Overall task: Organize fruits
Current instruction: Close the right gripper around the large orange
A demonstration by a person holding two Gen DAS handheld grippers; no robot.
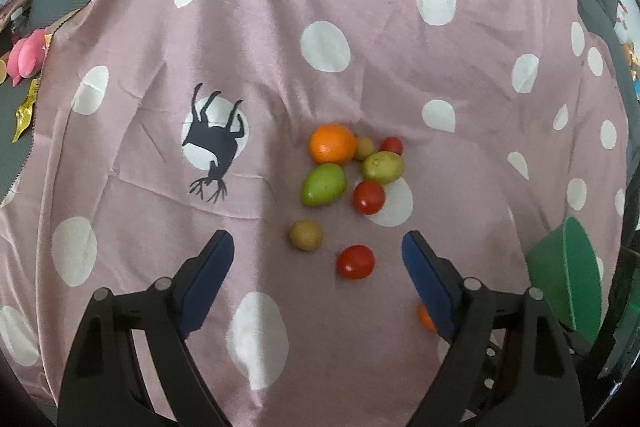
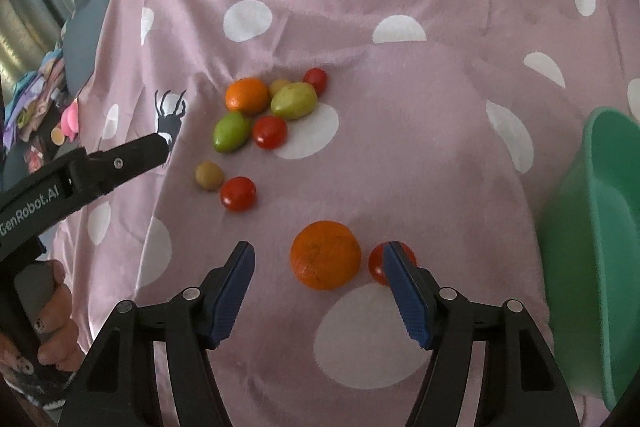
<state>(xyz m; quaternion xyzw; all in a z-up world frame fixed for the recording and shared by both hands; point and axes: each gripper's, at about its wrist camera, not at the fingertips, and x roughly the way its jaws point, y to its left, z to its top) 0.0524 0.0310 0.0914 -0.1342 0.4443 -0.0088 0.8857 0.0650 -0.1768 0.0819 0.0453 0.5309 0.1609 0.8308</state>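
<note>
Fruits lie on a pink spotted cloth (image 1: 280, 27). In the left wrist view a cluster holds an orange (image 1: 332, 143), two green fruits (image 1: 323, 184) (image 1: 383, 167), red tomatoes (image 1: 368, 197) (image 1: 355, 261) and a small brown fruit (image 1: 306, 235). My left gripper (image 1: 318, 247) is open and empty, just short of the brown fruit and nearest tomato. My right gripper (image 2: 319, 259) is open, with a second orange (image 2: 325, 255) between its fingers, untouched. A tomato (image 2: 376, 265) sits partly hidden behind the right finger. The same cluster (image 2: 256, 115) lies further ahead.
A green plastic bowl (image 2: 592, 227) stands at the right edge of the cloth, also in the left wrist view (image 1: 568, 279). The left gripper's body (image 2: 80, 179) and the hand holding it show at the left. Toys and clutter (image 1: 26, 59) lie off the cloth's left edge.
</note>
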